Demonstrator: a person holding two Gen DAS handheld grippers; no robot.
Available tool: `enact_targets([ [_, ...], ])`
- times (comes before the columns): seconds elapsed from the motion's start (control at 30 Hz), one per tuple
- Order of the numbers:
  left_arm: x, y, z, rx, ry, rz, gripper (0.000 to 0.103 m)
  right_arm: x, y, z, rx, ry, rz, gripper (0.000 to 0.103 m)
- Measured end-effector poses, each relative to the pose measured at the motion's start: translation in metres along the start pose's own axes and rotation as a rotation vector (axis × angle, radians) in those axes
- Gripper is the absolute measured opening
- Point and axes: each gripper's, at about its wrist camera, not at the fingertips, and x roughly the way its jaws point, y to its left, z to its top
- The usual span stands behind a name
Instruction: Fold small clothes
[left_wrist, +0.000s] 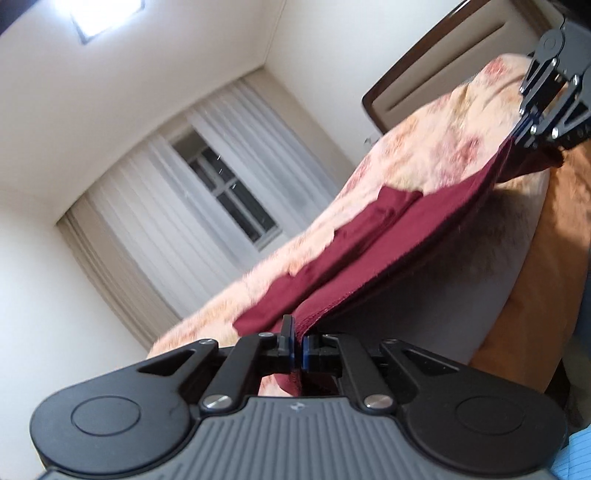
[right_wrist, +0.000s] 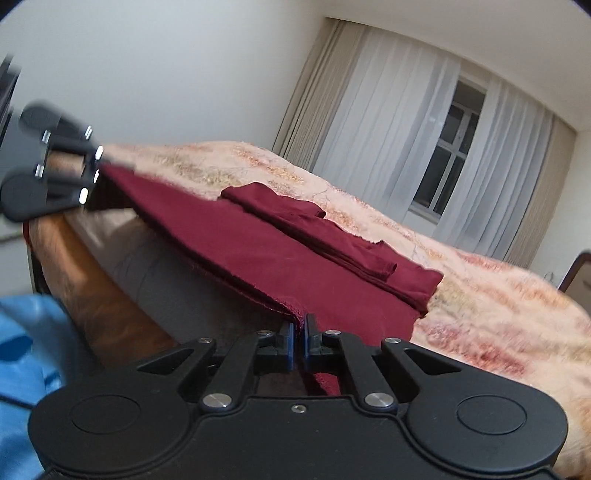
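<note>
One bed (right_wrist: 498, 306) fills most of both views, covered by one peach blanket (left_wrist: 436, 147) with a faded red flower pattern. Beyond the bed stands one window (right_wrist: 447, 162) behind sheer white curtains (right_wrist: 388, 110), and one dark wooden headboard (left_wrist: 436, 70) rises at the bed's far end in the left wrist view. One ceiling light (left_wrist: 107, 14) glows above the bed.

One dark red garment (right_wrist: 266, 254) lies on the bed's near side. Its far part rests flat on the blanket with folded layers and one sleeve stacked on top, while its near hem is lifted off the bed's edge and stretched in a straight line between the two grippers.

The left gripper (left_wrist: 298, 349) has its fingers closed tight on one corner of that hem, with red cloth pinched between the blue pads. The right gripper (right_wrist: 298, 345) is likewise clamped on the other hem corner, cloth showing between its fingers and below them. Each gripper shows in the other's camera, at the far end of the lifted hem, just off the bed's side.

A bit of blue sleeve (right_wrist: 26, 350) shows beside the bed's near edge
</note>
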Motion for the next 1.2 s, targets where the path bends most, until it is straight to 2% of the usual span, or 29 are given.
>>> enact_targets([
  [0.1, -0.01, 0.01, 0.012, 0.03, -0.034, -0.041, 0.003, -0.014, -0.002, 0.005, -0.009, -0.026, -0.02, 0.004],
  [0.2, -0.025, 0.02, 0.022, 0.015, -0.049, -0.092, 0.003, -0.03, -0.013, 0.008, 0.014, -0.027, -0.008, 0.004],
  [0.47, -0.074, 0.038, 0.042, 0.001, 0.017, -0.268, 0.003, -0.075, -0.034, 0.023, 0.073, 0.092, 0.205, 0.004],
  [0.6, -0.079, 0.054, 0.054, -0.027, 0.071, -0.323, 0.003, -0.086, -0.042, 0.036, 0.089, 0.134, 0.282, 0.004],
  [0.7, -0.066, 0.062, 0.066, -0.011, 0.062, -0.337, 0.003, -0.078, -0.054, 0.047, 0.12, 0.123, 0.307, 0.004],
  [0.83, -0.035, 0.084, 0.093, -0.002, 0.039, -0.364, 0.003, -0.05, -0.076, 0.072, 0.1, 0.107, 0.274, 0.004],
  [0.9, -0.014, 0.096, 0.107, -0.006, 0.04, -0.348, 0.003, -0.033, -0.088, 0.087, 0.062, 0.097, 0.252, 0.004],
  [1.03, 0.041, 0.127, 0.13, -0.104, 0.059, -0.35, 0.003, 0.01, -0.121, 0.12, 0.018, 0.075, 0.219, 0.005],
  [1.2, 0.125, 0.166, 0.134, -0.218, 0.053, -0.42, 0.003, 0.096, -0.163, 0.153, -0.027, 0.093, 0.201, 0.005],
])
